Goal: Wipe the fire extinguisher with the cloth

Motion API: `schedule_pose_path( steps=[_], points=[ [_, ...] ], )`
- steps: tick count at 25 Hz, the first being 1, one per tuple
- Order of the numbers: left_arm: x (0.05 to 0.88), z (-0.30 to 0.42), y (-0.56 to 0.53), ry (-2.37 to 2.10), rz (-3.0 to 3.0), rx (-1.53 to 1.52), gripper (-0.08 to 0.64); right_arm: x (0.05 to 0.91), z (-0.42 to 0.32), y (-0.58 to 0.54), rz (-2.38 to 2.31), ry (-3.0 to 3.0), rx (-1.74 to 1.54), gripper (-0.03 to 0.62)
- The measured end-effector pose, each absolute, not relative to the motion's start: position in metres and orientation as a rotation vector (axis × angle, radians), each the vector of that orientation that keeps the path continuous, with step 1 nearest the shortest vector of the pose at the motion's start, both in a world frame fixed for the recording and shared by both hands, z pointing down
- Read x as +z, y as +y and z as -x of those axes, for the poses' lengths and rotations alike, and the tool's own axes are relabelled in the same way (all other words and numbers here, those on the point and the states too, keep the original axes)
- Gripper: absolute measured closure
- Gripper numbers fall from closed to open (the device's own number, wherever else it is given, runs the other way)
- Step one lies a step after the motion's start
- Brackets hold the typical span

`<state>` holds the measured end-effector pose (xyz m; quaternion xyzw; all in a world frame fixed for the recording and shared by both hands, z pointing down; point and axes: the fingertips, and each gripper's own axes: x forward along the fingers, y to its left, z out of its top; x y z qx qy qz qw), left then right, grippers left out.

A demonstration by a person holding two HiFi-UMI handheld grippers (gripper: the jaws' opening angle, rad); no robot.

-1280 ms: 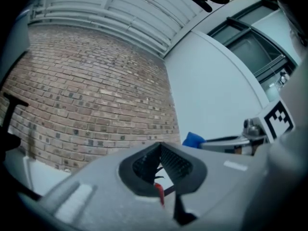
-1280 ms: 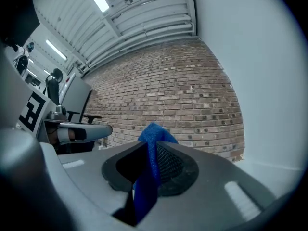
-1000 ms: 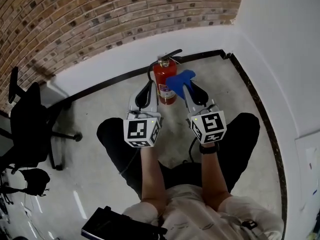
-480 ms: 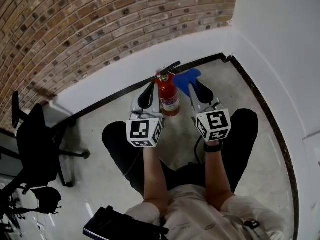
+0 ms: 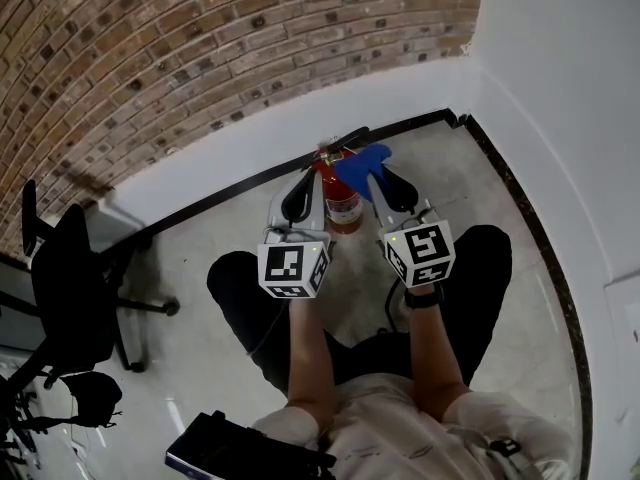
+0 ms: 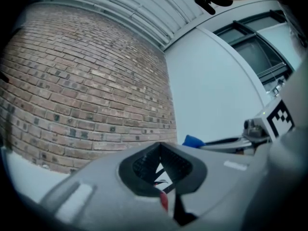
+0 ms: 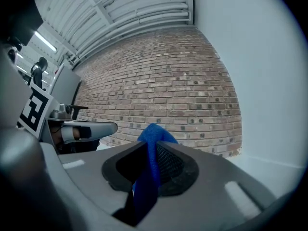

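Fire extinguisher [image 5: 341,200], red with a black lever on top, stands upright on the pale floor [image 5: 200,298], close to the white base strip of the brick wall [image 5: 200,38] and near the room's corner. In the head view it sits between the two grippers, just ahead of the kneeling person's knees. The right gripper [image 5: 385,183] has its jaws clamped on a blue cloth [image 5: 360,160]. The cloth bunches up out of the jaw tips and lies over the extinguisher's top, beside the lever, though whether it actually presses on the metal cannot be made out. The right gripper view shows the same cloth [image 7: 155,134] pinched between the black pads and trailing down behind them. The left gripper [image 5: 297,190] is just beside the extinguisher's left flank. Its jaws are drawn together with only a thin slit between the pads and nothing held in them. In the left gripper view a sliver of red shows through that slit. A black office chair [image 5: 65,278] stands well apart at the left.
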<state>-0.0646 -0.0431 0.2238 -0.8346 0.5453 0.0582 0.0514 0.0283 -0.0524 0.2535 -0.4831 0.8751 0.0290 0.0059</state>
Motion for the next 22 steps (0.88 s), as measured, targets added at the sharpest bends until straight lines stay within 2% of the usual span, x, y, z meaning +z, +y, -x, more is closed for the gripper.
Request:
schedule_pose_path(
  steps=[9, 22],
  points=[
    [0.229, 0.09, -0.054, 1.757, 2.487, 0.178, 0.56, 0.275, -0.005, -0.071, 1.488, 2.836, 0.062, 0.529],
    [0.262, 0.138, -0.092, 1.859, 2.497, 0.155, 0.56, 0.379, 0.05, -0.145, 1.707, 3.056, -0.029, 0.529]
  ],
)
